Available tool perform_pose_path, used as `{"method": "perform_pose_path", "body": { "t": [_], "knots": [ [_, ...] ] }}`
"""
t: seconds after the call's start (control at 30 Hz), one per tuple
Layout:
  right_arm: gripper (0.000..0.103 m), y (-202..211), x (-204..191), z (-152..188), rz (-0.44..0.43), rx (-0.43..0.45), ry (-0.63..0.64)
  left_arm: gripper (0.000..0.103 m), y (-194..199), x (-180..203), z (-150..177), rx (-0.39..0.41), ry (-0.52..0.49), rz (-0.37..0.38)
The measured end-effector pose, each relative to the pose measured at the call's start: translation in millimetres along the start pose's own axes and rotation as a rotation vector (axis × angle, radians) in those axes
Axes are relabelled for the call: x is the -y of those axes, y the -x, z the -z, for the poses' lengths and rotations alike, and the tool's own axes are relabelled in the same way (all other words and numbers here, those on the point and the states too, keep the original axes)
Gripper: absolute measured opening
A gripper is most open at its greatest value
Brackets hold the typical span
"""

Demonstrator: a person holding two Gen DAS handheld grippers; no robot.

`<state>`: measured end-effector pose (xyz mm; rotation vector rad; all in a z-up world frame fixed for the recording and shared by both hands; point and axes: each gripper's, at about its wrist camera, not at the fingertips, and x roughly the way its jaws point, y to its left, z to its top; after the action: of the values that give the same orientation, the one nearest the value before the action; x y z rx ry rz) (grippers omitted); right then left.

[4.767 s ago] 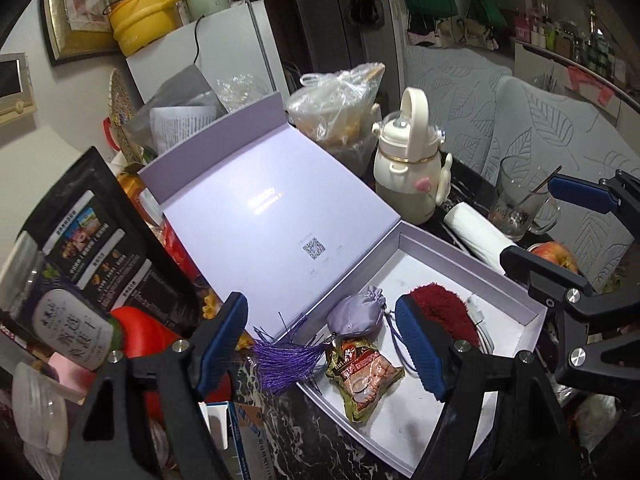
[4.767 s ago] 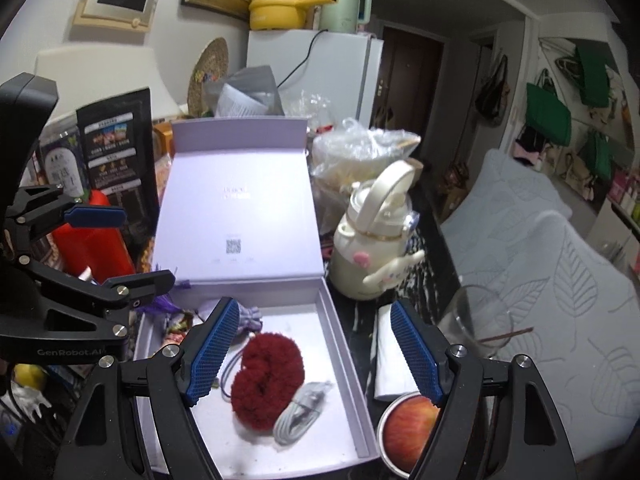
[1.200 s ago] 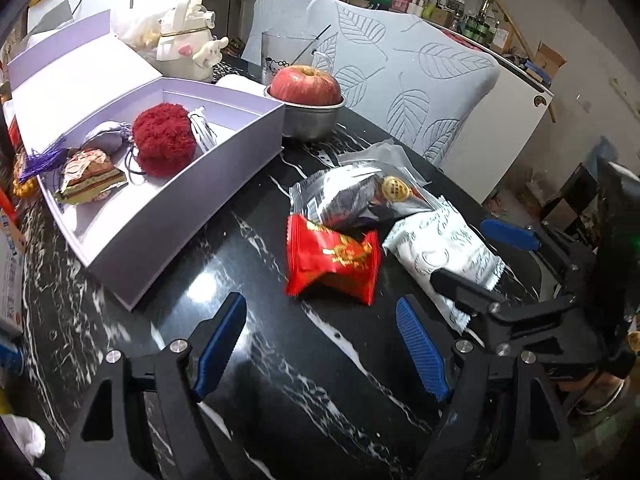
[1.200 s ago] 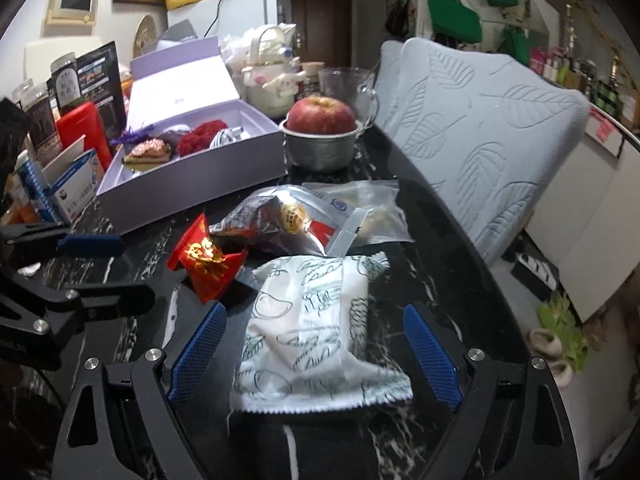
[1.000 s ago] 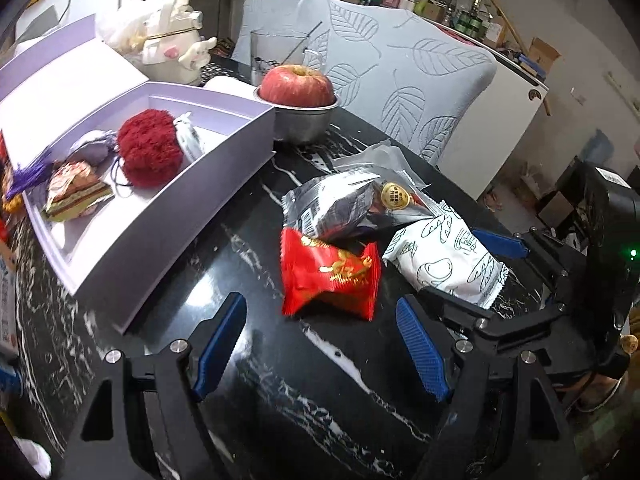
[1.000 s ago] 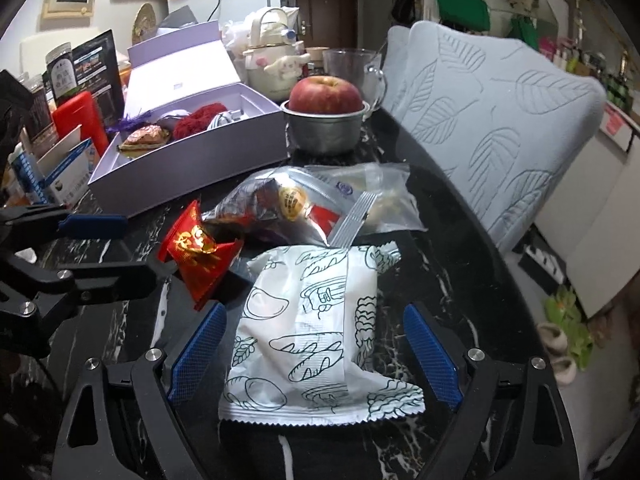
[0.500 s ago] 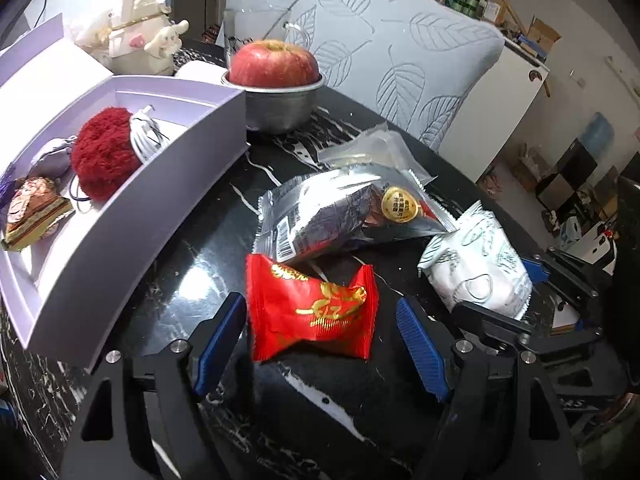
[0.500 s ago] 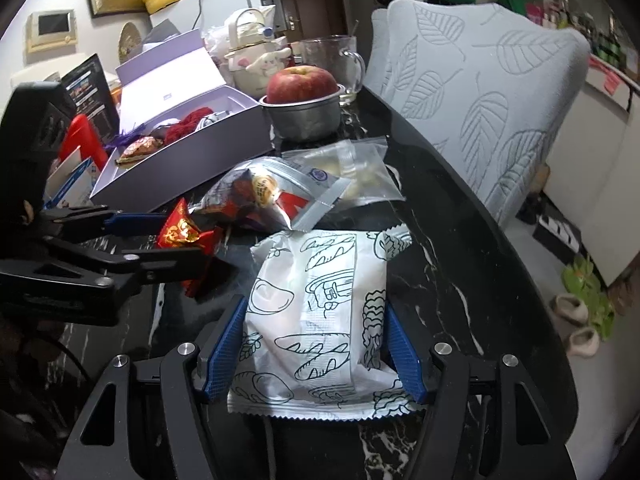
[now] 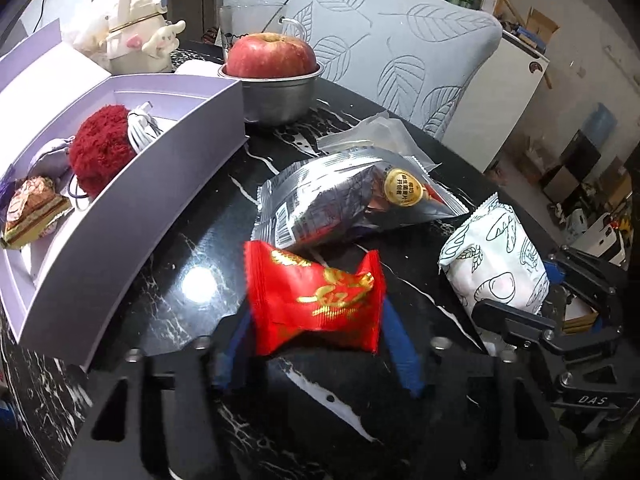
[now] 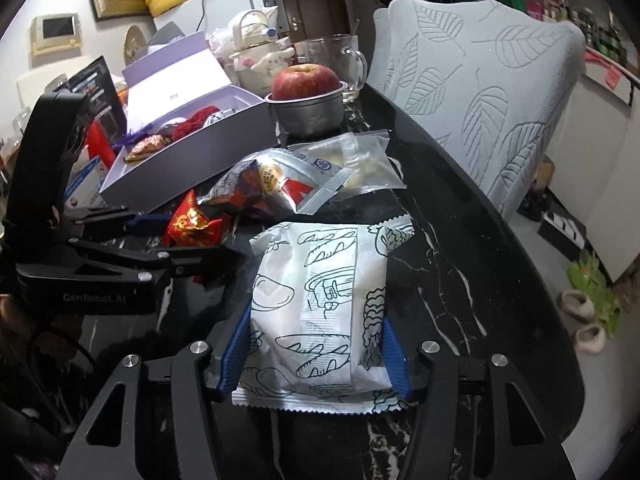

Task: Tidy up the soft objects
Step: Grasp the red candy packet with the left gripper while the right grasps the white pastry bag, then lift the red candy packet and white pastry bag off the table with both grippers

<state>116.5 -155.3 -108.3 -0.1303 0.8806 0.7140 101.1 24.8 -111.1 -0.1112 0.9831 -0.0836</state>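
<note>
My left gripper is shut on a red candy packet, its blue pads pressing both sides; the packet also shows in the right wrist view. My right gripper is shut on a white bread packet with line drawings, which also shows in the left wrist view. A silver snack bag and a clear zip bag lie on the black marble table. An open lilac box holds a red pompom, a pouch and a wrapped sweet.
An apple in a steel bowl stands behind the box, with a glass mug and a cartoon kettle further back. A leaf-patterned chair lines the table's right edge. Packages crowd the far left.
Both grippers moved in and closed: the left on the red candy packet, the right on the white bread packet. Earlier both hovered open over the lilac box.
</note>
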Motion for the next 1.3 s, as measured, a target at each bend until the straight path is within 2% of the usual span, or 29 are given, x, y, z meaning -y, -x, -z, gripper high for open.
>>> {"method": "perform_pose_path", "body": {
  "t": [0.3, 0.6, 1.2, 1.27, 1.3],
  "knots": [
    [0.056, 11, -11, 14, -0.01, -0.014, 0.014, 0.053, 10, 8, 16, -0.009, 0.026, 0.059],
    [0.056, 27, -19, 34, 0.001, -0.015, 0.013, 0.053, 31, 19, 51, -0.011, 0.034, 0.051],
    [0.057, 37, -58, 57, -0.079, -0.04, 0.078, 0.053, 60, 10, 94, -0.004, 0.094, 0.045],
    [0.059, 36, -60, 56, -0.073, -0.039, 0.085, 0.054, 59, 14, 95, -0.003, 0.07, 0.026],
    [0.061, 36, -61, 56, -0.071, -0.034, 0.088, 0.059, 58, 17, 94, -0.001, 0.052, 0.008]
  ]
}}
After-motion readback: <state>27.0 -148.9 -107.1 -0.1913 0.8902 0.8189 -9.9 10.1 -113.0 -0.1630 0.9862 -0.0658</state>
